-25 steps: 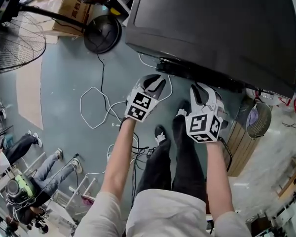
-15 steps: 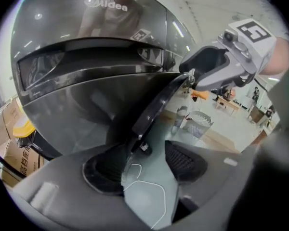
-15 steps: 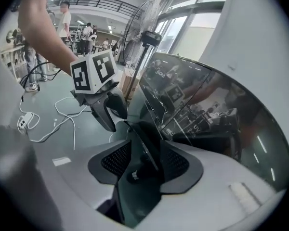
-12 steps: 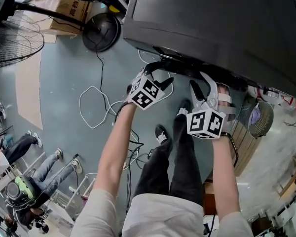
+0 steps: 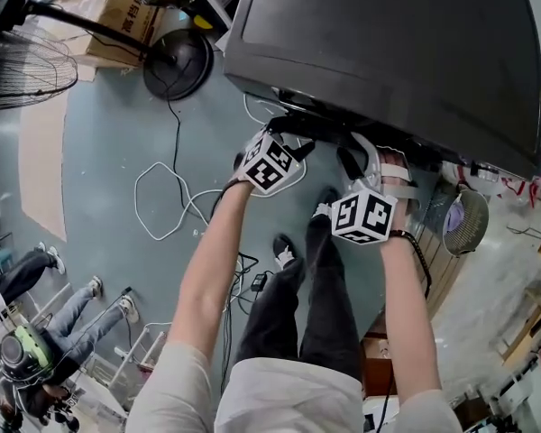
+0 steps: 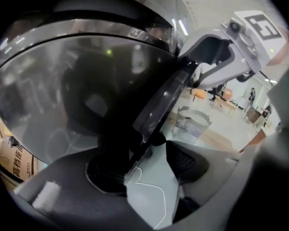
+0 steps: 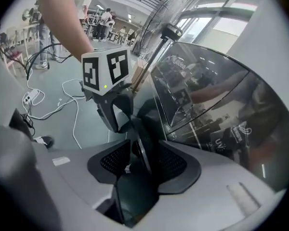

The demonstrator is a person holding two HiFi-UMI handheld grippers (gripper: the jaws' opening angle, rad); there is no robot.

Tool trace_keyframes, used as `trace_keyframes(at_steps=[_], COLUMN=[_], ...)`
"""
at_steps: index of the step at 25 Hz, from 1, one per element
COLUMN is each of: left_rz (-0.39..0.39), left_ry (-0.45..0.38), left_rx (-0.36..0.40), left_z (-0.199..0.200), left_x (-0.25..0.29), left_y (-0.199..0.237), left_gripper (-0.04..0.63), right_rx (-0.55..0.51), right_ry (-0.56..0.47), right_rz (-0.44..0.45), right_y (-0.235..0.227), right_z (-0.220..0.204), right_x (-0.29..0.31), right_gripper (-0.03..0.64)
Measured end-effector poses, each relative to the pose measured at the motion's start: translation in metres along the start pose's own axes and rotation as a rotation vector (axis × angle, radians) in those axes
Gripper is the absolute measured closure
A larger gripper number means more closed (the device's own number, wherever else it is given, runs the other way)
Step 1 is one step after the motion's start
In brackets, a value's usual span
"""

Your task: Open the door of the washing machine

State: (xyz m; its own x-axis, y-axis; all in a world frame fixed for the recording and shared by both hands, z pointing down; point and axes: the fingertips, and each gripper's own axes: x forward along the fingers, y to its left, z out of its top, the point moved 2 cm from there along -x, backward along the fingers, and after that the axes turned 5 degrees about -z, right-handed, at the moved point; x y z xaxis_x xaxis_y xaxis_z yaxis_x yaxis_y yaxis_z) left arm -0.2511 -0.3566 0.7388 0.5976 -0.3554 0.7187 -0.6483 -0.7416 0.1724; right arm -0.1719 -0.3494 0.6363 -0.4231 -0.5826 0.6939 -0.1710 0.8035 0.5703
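Two grippers met at the door (image 6: pixel 86 90) on the front of the dark washing machine (image 5: pixel 388 52), tucked under the overhang of its top. Your left gripper (image 5: pixel 287 141) had just been opening, and its jaws stood wide apart with the door's dark rim running edge-on between them, pressed by neither pad. Your right gripper (image 5: pixel 359 159), just beside it, had also just been opening; its jaws stood well apart, the same rim between them and not clamped.
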Motion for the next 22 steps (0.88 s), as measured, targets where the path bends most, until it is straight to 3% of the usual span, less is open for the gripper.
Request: trace_keyframes(at_steps=[10, 16, 22], left_rz=[0.036, -0.02, -0.02], left_ry=[0.007, 0.009, -0.026], left_rx=[-0.004, 0.006, -0.048], left_z=[-0.004, -0.02, -0.038], left_x=[-0.002, -0.011, -0.015], left_y=[-0.005, -0.026, -0.048], left_gripper=[0.304, 0.334, 0.337], right_rx=[0.05, 0.033, 0.044], right_ry=[0.018, 0.013, 0.025], right_rz=[0.042, 0.102, 0.129], right_y=[0.002, 0.019, 0.036], right_z=[0.001, 0.002, 0.0], right_x=[-0.003, -0.016, -0.027], right_gripper=[0.453, 0.456, 0.454])
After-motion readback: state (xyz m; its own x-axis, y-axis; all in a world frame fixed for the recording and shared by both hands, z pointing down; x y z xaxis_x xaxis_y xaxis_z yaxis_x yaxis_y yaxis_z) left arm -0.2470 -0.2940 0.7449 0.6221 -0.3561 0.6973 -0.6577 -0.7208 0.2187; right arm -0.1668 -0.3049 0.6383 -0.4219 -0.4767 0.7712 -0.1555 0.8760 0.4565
